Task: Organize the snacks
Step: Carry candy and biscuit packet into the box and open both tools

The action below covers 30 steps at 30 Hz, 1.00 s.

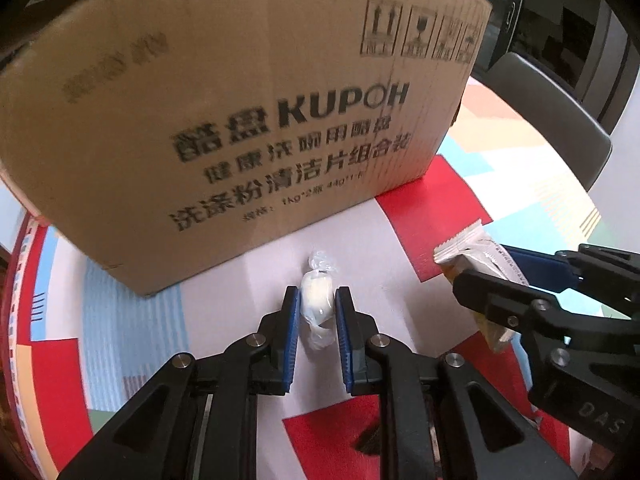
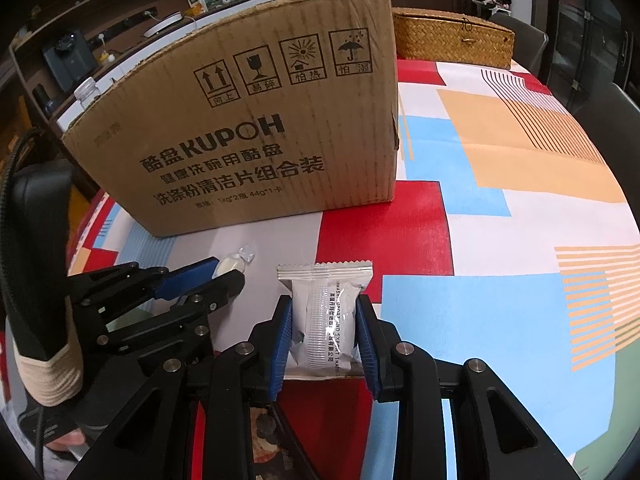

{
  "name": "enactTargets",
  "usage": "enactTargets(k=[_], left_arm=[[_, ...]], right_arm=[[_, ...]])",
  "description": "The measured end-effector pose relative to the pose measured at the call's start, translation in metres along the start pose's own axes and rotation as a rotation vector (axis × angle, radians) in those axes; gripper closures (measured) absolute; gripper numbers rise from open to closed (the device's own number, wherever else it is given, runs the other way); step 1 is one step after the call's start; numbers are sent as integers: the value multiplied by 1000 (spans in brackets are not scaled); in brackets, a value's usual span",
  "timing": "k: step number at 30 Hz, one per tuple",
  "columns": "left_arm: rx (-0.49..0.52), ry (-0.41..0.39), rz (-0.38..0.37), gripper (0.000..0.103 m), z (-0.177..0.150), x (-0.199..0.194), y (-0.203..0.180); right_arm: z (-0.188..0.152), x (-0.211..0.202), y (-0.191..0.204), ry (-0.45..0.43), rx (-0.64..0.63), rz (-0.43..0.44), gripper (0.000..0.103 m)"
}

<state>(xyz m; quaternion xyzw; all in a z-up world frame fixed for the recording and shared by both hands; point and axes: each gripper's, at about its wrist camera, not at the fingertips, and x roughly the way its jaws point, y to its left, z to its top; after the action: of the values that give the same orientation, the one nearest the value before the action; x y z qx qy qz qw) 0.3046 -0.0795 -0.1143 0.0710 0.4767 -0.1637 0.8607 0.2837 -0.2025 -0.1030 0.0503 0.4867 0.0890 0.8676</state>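
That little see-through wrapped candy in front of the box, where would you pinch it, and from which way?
Pinch the wrapped candy across its plump white middle, not the flimsy twisted ends. It lies lengthwise pointing at the cardboard box, so come from the near side, one finger each side, as the left gripper does.

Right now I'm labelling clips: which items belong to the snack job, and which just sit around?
Job: wrapped candy in left tool; white snack packet in right tool; cardboard box.
Idle: woven basket; patterned tablecloth.
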Motion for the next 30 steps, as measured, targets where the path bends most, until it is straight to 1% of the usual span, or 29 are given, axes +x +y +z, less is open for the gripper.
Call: enactTargets(k=[7,11,16,23,30], left_arm=[[-50,-60,-24,84,-4,-40,10],[-67,-112,-29,84,-5,-69,16],[-65,-191,-14,84,-3,-104,21],[-58,-303,6,84,15,-145,26],[-45,-375,37,84,43,-160,33]], right_arm=[[1,-16,8,-33,-21,8,71],[3,-32,14,-67,-32,15,71],[9,-56,23,-127,-45,25,71],[27,-93,33,-229,-69,22,71],[52,-113,44,-309,-89,16,71]])
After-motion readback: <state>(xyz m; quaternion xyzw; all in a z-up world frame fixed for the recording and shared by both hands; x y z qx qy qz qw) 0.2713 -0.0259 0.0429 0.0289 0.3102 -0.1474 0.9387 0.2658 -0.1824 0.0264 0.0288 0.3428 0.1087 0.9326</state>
